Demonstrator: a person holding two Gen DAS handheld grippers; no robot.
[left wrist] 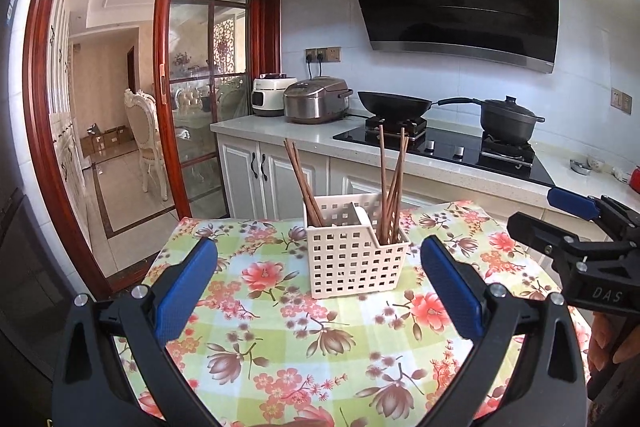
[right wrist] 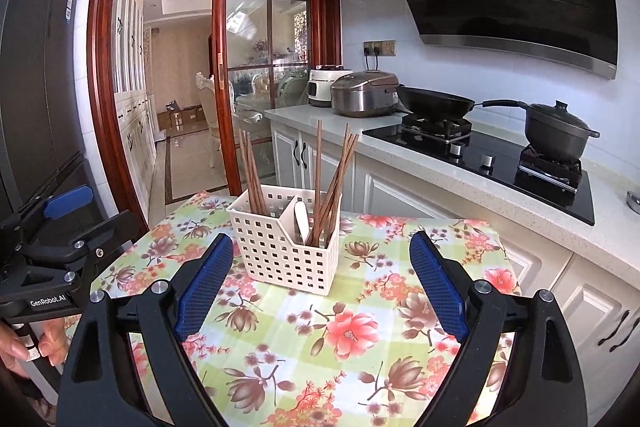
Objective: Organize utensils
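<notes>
**Utensil caddy on floral cloth: both hand-held grippers released, nothing grasped**

The white perforated caddy (left wrist: 354,255) is seen standing upright near the far middle of the small counter (left wrist: 280,339), which is covered by a floral cloth. Brown chopsticks (left wrist: 394,187) are held in two of its compartments, leaning outward; a white utensil handle (right wrist: 301,217) is seen in the right one beside a bundle.

The left hand-held gripper (left wrist: 318,287) is spread wide, nothing between its blue pads (left wrist: 184,291). The right hand-held gripper (right wrist: 320,279) is likewise spread and empty. Both are well short of the caddy.

Handling, as judged: the chopsticks are expected to be light, stiff, thin and smooth, so prone to slip or pivot. A hold on the upper shafts, clear of the rim, is advised. The caddy appears to be thin plastic, light and easily tipped or slid on the cloth when a stick is pulled sideways.

Clearance: open cloth is available in front and on both sides. The far edge of the counter lies just behind the caddy, so pushes away are to be avoided.
</notes>
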